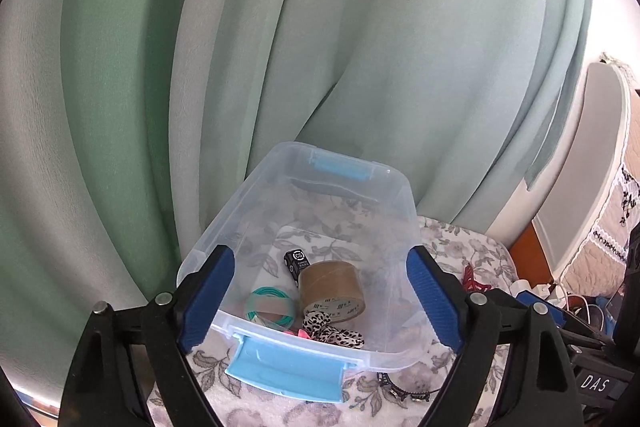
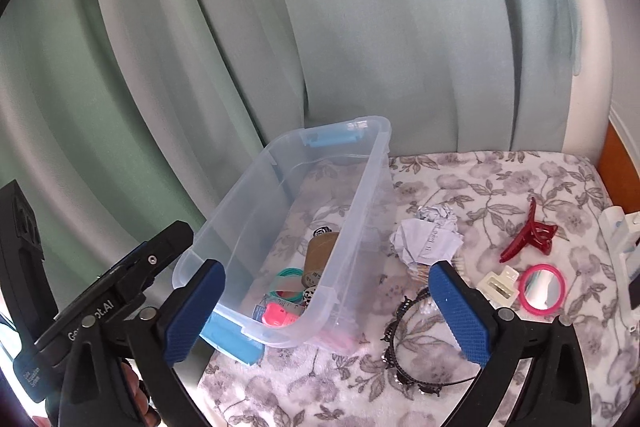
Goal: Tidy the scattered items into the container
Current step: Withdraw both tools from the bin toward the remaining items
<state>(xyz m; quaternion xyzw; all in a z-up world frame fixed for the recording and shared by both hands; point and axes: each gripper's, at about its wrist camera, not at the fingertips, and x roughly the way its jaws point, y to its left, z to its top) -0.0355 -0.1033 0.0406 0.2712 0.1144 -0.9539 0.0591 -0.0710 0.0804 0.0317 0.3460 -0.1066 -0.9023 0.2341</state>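
A pale green curtain [image 2: 360,27] fills the far side of both views. In front of it lies a floral blanket [image 2: 500,179] covering the surface that carries the items (what lies beneath it cannot be told).

The clear plastic container [image 1: 256,195] with light blue latches stands on the left part of the blanket, close to the curtain. Inside it, toward the near end, lie a roll of brown tape [image 1: 331,285], a small black toy car [image 1: 297,261] touching the tape's far side, a teal ring of hair ties [image 1: 272,309], a leopard-print scrunchie [image 1: 332,329] and a pink item [image 2: 276,317].

Still outside, to the right of the container, are crumpled white paper [image 2: 428,235], a black studded headband [image 2: 404,355] at the near edge, a dark red hair claw clip [image 2: 528,235], a round pink mirror [image 2: 542,286] and a cream clip [image 2: 500,285] just beside it.

The left claw [image 1: 320,299] hangs over the container's near end, jaws spread wide, nothing between the pads. The right claw [image 2: 332,311] hangs at the container's near right corner, jaws likewise fully apart and holding nothing.
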